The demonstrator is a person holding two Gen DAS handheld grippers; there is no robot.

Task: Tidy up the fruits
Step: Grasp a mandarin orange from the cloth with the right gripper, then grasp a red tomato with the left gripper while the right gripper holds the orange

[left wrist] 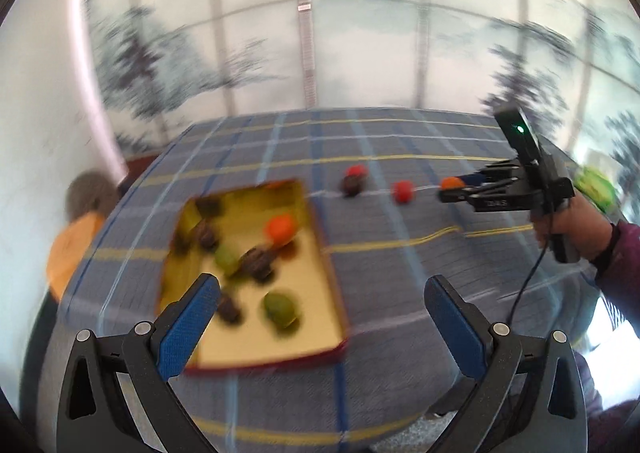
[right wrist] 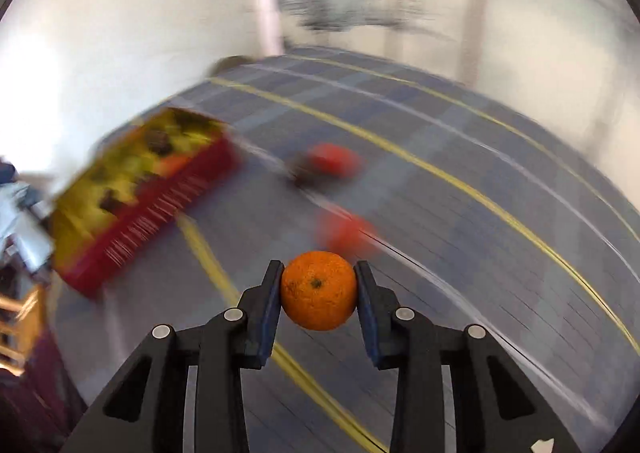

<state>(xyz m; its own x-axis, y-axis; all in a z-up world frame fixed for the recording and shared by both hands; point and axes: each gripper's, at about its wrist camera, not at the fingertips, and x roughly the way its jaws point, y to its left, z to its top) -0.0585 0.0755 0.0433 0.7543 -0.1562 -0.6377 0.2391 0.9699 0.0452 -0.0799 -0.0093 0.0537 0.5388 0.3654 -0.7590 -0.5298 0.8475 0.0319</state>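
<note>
Right wrist view shows the right gripper (right wrist: 318, 289) with fingers clamped on an orange (right wrist: 318, 290) above the bench (right wrist: 460, 189). Blur smears the red-walled box (right wrist: 160, 197) and loose fruits. Left gripper (left wrist: 320, 293) fingers stand apart, empty.

I am counting one box (left wrist: 320, 253), one orange (right wrist: 318, 290), and three loose fruits on the tablecloth (left wrist: 400, 293).
</note>
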